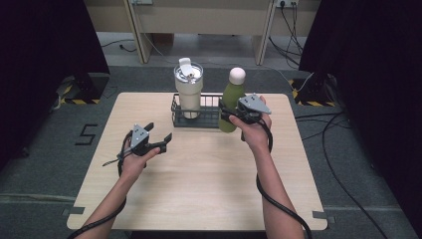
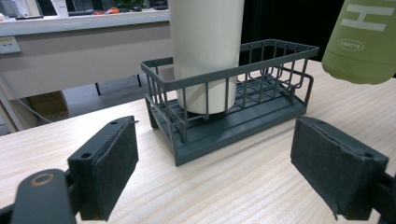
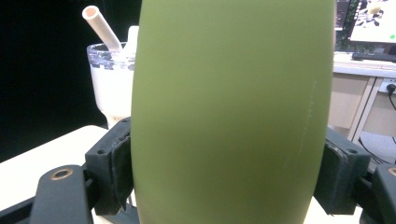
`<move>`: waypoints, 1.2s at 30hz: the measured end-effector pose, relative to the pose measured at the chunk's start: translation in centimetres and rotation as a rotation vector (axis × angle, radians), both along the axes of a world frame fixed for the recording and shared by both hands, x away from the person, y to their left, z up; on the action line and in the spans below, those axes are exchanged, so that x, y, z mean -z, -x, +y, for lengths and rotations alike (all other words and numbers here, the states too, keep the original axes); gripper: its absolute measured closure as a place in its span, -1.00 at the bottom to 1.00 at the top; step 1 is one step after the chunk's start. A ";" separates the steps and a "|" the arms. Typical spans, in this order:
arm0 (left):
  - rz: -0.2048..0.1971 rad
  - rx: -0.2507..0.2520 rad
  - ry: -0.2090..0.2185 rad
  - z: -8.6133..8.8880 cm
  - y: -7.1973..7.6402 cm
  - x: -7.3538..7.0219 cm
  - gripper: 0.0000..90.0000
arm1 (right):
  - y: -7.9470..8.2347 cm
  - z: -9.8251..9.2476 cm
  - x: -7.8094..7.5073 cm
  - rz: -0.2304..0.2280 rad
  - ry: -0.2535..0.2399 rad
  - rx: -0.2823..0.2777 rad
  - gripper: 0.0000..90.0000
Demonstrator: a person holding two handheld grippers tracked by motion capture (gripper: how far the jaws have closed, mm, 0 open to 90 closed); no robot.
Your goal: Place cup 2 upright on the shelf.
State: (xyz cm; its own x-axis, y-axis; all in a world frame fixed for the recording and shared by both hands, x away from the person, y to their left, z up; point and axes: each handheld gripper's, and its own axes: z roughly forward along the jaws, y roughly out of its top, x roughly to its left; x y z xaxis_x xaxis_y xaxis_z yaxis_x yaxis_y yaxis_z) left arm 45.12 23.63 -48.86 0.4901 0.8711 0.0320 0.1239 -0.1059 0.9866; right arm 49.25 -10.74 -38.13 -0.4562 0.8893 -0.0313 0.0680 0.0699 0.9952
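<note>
Right tongs (image 1: 230, 115) clamped on green bottle (image 1: 232, 102), pads (image 3: 119, 168) pressed against both sides; bottle upright, lifted off the table (image 1: 209, 174), just beside the dark wire rack (image 1: 199, 118) near the far edge. White tumbler (image 1: 188, 89) stands in the rack's left end. Left tongs (image 1: 158, 136) spread wide, holding nothing, over the table's left-middle.

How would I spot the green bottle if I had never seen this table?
Find the dark wire basket at the far edge of the wooden table. At its right end, the right gripper clamps the olive-green bottle. Unlike the white tumbler with a straw, it has a rounded pale cap.
</note>
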 end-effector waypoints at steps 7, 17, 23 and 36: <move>0.003 0.001 0.000 0.0 0.0 0.1 -0.68 | -0.3 0.1 -0.5 -0.008 -0.004 0.003 -0.52; 0.005 0.000 -0.001 0.0 0.0 0.1 -0.68 | -0.7 0.2 -0.8 -0.008 -0.007 0.007 -0.52; 0.007 -0.004 0.002 0.1 -0.1 0.2 -0.68 | -1.0 0.2 -1.0 -0.010 -0.005 0.013 -0.51; 0.011 -0.006 0.003 0.2 -0.1 0.3 -0.68 | -1.7 0.4 -1.5 -0.009 -0.007 0.020 -0.51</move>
State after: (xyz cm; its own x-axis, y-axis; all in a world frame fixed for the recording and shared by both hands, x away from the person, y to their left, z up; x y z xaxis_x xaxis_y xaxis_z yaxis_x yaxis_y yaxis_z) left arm 45.21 23.79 -49.12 0.4853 0.8740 0.0238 0.1354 -0.1020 0.9855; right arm 50.91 -10.35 -36.66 -0.4384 0.8983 -0.0292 0.0606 0.0619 0.9962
